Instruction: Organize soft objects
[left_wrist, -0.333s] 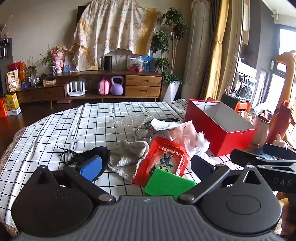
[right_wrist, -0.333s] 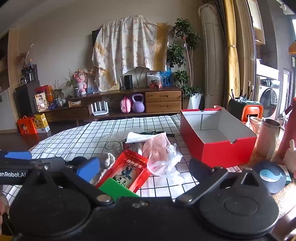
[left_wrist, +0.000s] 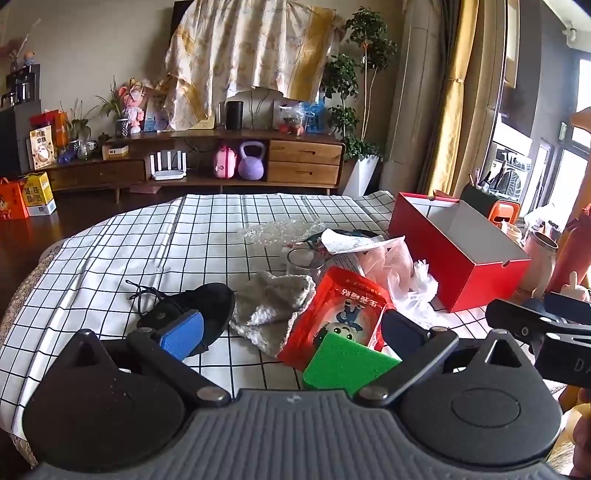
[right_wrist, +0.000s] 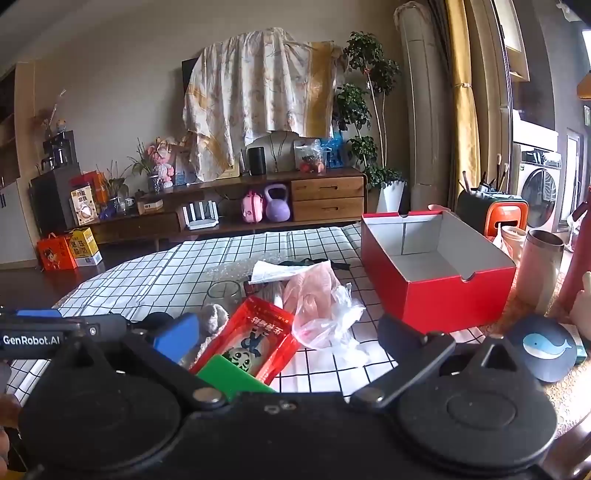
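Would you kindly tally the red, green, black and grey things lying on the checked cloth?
Red: 2, the open box and the printed packet
Green: 1, the sponge
Black: 1, the pouch
Grey: 1, the knitted cloth
Total: 5

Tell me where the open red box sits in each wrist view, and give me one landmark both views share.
Left wrist view: the red box is at right of centre, beyond the pile of soft things, on the checked tablecloth.
Right wrist view: the red box is at right of centre, seen more from the front, its bare inside showing.
Shared landmark: the purple kettlebell under the wooden sideboard.
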